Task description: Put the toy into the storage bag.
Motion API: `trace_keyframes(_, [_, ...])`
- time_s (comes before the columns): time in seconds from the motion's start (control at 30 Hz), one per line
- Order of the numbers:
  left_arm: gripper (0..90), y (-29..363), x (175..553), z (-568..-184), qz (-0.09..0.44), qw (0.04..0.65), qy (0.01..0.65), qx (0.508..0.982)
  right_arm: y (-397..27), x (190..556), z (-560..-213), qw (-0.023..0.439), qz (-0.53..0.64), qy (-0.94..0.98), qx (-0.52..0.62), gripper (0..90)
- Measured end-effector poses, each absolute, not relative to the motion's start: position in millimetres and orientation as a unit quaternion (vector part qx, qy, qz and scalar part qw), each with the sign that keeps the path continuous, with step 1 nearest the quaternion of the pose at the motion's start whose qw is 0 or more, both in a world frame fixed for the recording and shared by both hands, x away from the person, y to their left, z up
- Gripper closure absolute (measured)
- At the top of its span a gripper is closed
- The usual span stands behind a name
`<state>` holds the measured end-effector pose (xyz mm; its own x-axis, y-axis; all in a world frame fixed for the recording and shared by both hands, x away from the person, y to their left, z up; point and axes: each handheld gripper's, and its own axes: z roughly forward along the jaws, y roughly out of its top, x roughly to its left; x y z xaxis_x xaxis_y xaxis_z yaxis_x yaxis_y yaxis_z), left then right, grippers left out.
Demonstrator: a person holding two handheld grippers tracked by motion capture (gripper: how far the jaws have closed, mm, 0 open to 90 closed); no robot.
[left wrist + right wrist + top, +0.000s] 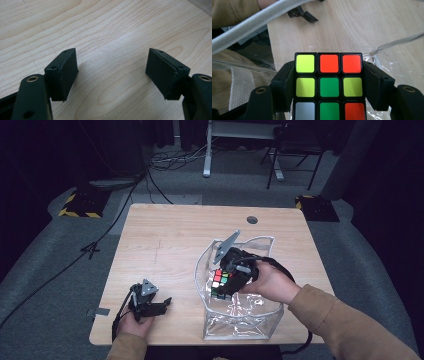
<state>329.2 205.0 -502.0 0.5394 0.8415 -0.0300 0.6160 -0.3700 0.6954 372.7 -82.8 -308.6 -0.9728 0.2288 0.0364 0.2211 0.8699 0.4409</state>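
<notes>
A scrambled colour cube (329,85) with yellow, red, green and white stickers sits between the two black jaws of my right gripper (329,88), which press on its sides. In the high view the right gripper (227,282) holds the cube (221,281) inside the open top of a clear plastic bag (240,320) with a white trim. My left gripper (159,306) rests near the table's front left edge, held in a hand. In the left gripper view its jaws (111,75) stand wide apart over bare wood with nothing between them.
The light wooden table (165,235) has a round cable hole (252,219) at the back right. Beyond it on the grey floor lie cables (165,160), a chair (295,150) and yellow-black striped blocks (80,205).
</notes>
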Motion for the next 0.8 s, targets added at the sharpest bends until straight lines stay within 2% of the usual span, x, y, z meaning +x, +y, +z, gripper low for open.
trace_keyframes(0.6, [25.9,204.9,329.2,-502.0,0.168,0.336,0.449,0.81,-57.7,354.3,-324.5,0.015,0.174,0.981,0.082,33.9])
trace_keyframes(0.8, [25.9,204.9,329.2,-502.0,0.168,0.336,0.449,0.81,-52.2,356.8,-336.5,-0.006,0.157,0.982,0.109,33.9])
